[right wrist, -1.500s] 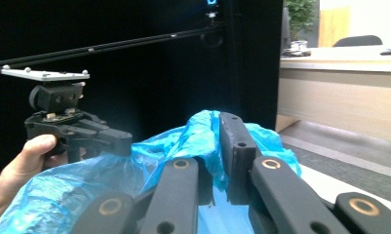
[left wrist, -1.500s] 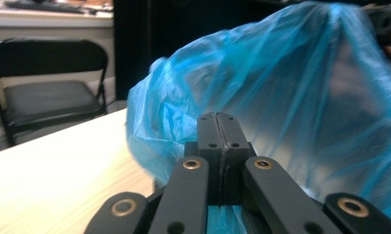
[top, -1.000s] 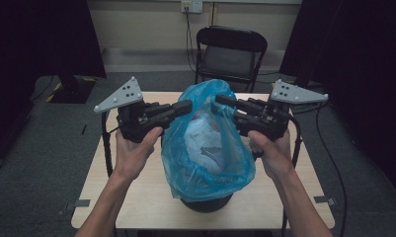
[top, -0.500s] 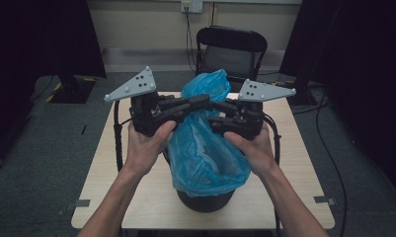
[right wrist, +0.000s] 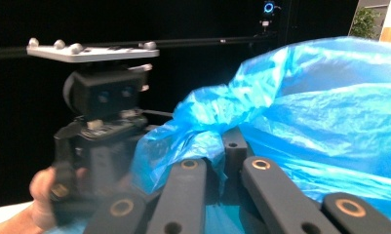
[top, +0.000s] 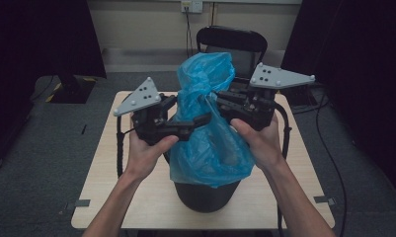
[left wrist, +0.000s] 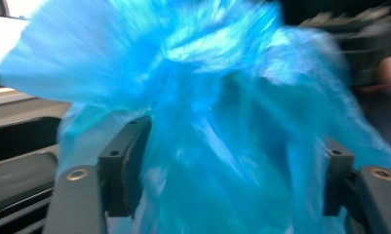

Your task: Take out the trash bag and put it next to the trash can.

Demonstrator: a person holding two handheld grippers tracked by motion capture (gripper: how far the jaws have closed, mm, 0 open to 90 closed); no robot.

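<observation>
High view: on a light wooden desk (top: 111,163), a blue plastic bag (top: 210,143) lines a dark bin (top: 205,197), its upper film drawn up into a loose plume. The film looks thin, light, soft and slippery, likely to tear under a hard pull; the gathered neck seems the best hold. The left hand-held gripper (top: 198,121) spreads its jaws wide around the bunched plastic. The right hand-held gripper (top: 217,101) pinches a fold near the neck.
</observation>
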